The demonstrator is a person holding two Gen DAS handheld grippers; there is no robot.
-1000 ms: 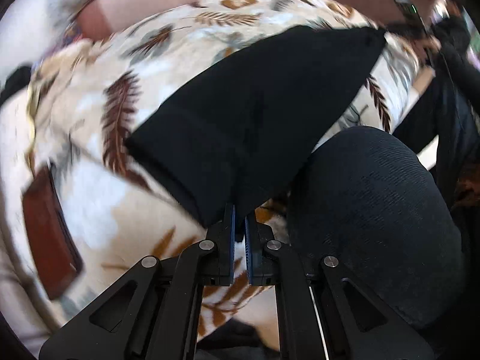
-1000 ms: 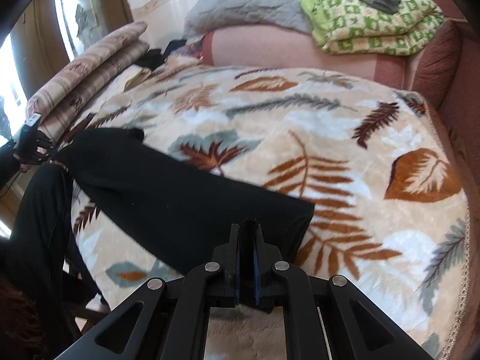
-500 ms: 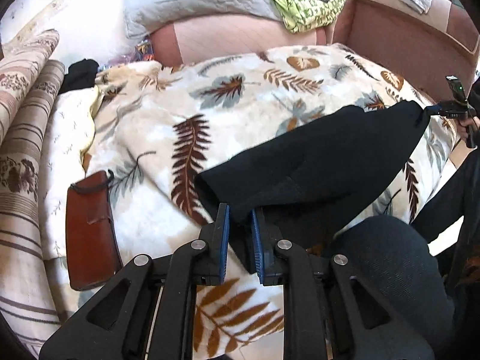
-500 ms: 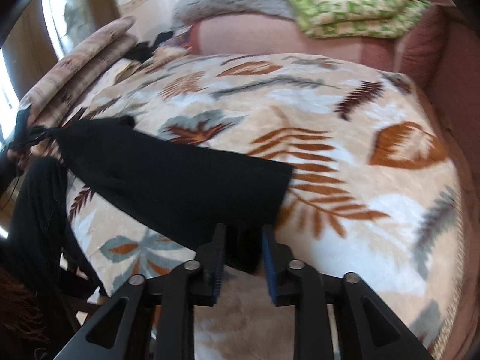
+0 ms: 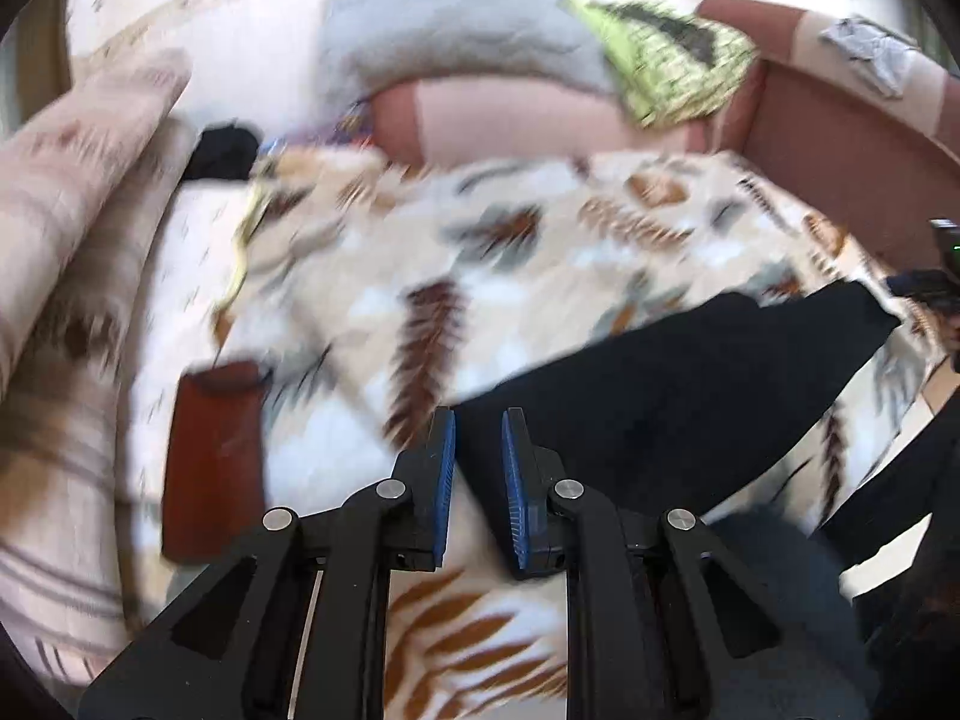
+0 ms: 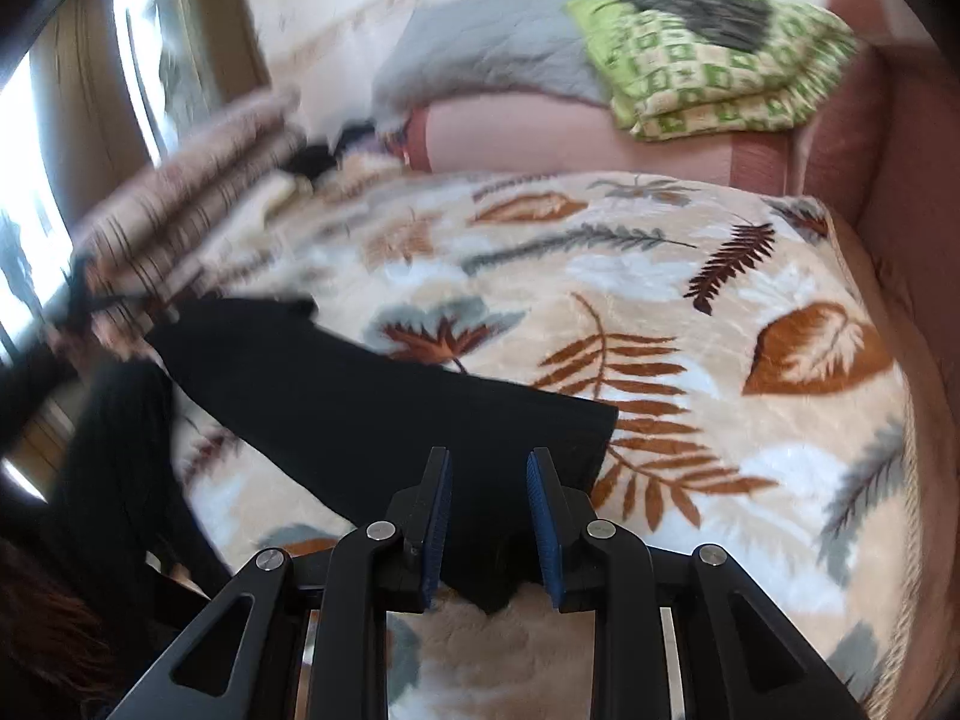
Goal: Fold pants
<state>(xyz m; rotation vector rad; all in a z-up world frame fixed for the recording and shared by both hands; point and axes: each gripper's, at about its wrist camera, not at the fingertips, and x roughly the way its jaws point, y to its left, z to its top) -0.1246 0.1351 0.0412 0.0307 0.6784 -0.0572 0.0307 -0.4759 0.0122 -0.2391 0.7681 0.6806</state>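
Both tongs were clamped on the black pants a second ago; half a second ago the jaws had begun to part. Now both pairs are seen spread, with daylight between blue pads and cloth. The garment has been let go at both ends, judged as the close of one fold pass.

Left tongs (image 5: 478, 450): moderately open, nothing held. The pants (image 5: 672, 402) are laid as a dark band running from the gap between the pads, at lower centre of the left wrist view, up toward the right edge of the frame. The near cloth edge is seen just past the fingertips; contact cannot be told because of motion blur.

Right tongs (image 6: 487, 483): open rather wider, nothing gripped. In the right wrist view the pants (image 6: 384, 402) are spread from lower centre to the left middle of the frame, flat on the leaf-print blanket (image 6: 720, 324) covering the bed. A corner of black cloth is seen between and below the pads, apparently loose.

The garment appears doubled into a long strip, so a further crosswise fold is judged to remain. A brown case (image 5: 213, 456) is noted at lower left of the left view, well apart from the pants.
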